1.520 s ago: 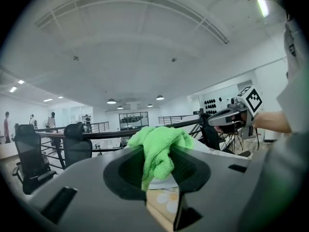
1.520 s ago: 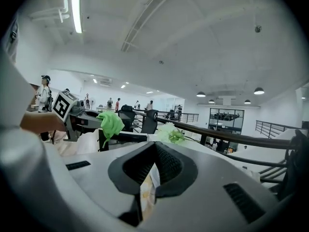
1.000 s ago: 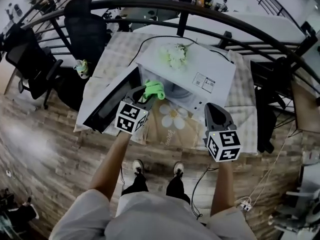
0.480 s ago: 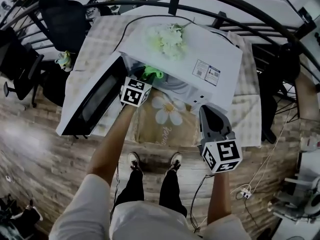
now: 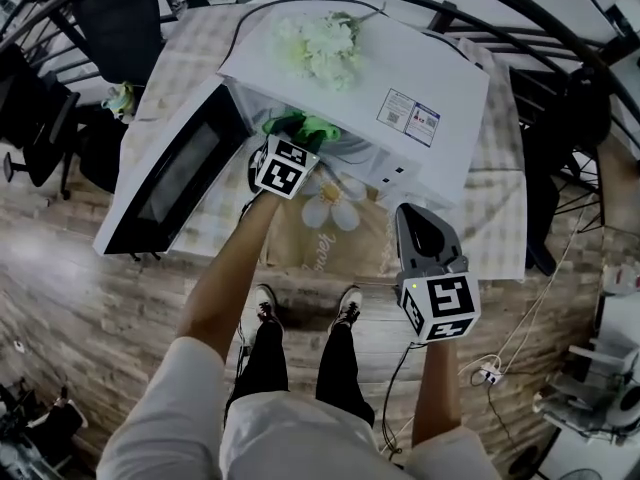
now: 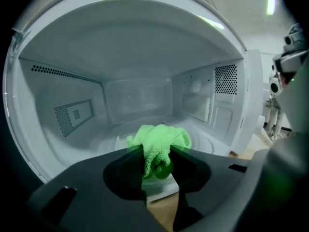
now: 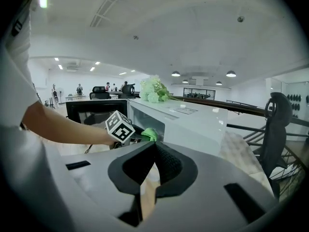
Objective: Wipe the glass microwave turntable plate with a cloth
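A white microwave [image 5: 400, 78] stands on the table with its door [image 5: 165, 178] swung open to the left. In the left gripper view the glass turntable plate [image 6: 206, 142] lies on the cavity floor. My left gripper [image 6: 157, 150] is shut on a bright green cloth [image 6: 159, 138], and the bunched cloth hangs just above the plate's near part. From the head view the cloth [image 5: 300, 126] sits at the cavity mouth. My right gripper [image 7: 153, 148] is shut on nothing and hovers in front of the microwave's right side [image 5: 425, 230].
White artificial flowers [image 5: 318, 43] lie on top of the microwave. A mat with a daisy print [image 5: 335, 213] covers the table in front of it. Black office chairs [image 5: 110, 18] stand at the far left, and a black railing [image 5: 540, 38] runs behind the table.
My left gripper has carried the green cloth forward, from in front of the door opening into the cavity mouth. The right gripper has stayed almost where it was.
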`<act>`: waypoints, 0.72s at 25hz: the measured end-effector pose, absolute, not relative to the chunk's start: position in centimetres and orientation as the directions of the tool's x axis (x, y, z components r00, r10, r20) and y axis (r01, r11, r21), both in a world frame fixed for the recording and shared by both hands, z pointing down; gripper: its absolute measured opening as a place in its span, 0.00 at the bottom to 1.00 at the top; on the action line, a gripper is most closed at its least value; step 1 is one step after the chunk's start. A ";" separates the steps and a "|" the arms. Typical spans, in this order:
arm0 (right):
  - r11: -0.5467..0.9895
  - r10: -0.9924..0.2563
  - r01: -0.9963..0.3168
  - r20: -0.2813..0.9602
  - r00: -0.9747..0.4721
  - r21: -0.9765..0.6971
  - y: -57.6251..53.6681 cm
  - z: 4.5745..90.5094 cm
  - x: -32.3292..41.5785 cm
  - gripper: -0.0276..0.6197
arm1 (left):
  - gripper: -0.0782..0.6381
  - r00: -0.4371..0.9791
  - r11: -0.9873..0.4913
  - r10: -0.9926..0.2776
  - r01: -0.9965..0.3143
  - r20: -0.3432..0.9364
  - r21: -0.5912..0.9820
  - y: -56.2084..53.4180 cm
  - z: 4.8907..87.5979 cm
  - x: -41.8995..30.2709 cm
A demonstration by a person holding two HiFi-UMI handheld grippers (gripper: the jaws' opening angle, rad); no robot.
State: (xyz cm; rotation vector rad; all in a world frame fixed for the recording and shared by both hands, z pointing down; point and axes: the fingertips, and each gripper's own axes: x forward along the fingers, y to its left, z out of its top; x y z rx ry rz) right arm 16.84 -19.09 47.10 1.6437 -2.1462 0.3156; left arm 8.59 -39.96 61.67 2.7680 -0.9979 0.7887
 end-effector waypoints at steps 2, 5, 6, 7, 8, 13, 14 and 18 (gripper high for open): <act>0.267 -0.865 -0.961 0.458 -0.206 0.071 -18.9 47.1 17.5 0.06 | 0.31 0.670 -0.797 -0.546 -0.601 0.503 -0.065 -38.7 61.8 10.2; 0.250 -0.868 -0.965 0.459 -0.187 0.079 -18.4 46.9 18.4 0.06 | 0.31 0.684 -0.821 -0.512 -0.567 0.519 -0.062 -36.9 61.8 13.0; 0.244 -0.870 -0.966 0.459 -0.181 0.081 -18.3 46.8 18.6 0.06 | 0.31 0.689 -0.828 -0.501 -0.558 0.523 -0.057 -36.3 61.8 13.9; 0.238 -0.871 -0.968 0.458 -0.175 0.082 -18.1 46.8 18.8 0.06 | 0.31 0.698 -0.835 -0.487 -0.548 0.525 -0.047 -35.9 61.8 14.8; 0.234 -0.872 -0.969 0.459 -0.172 0.082 -17.9 46.7 18.9 0.06 | 0.31 0.710 -0.845 -0.469 -0.533 0.526 -0.033 -35.4 61.7 15.8; 0.234 -0.868 -0.969 0.466 -0.169 0.084 -17.8 46.9 18.9 0.06 | 0.31 0.786 -0.892 -0.374 -0.450 0.492 0.042 -34.1 60.7 18.4; 0.236 -0.867 -0.968 0.467 -0.171 0.084 -17.8 46.9 18.8 0.06 | 0.31 0.796 -0.891 -0.381 -0.452 0.470 0.045 -34.4 60.2 18.1; 0.247 -0.861 -0.966 0.475 -0.182 0.079 -18.0 47.2 18.1 0.06 | 0.31 0.751 -0.828 -0.536 -0.556 0.385 -0.068 -38.1 57.3 13.9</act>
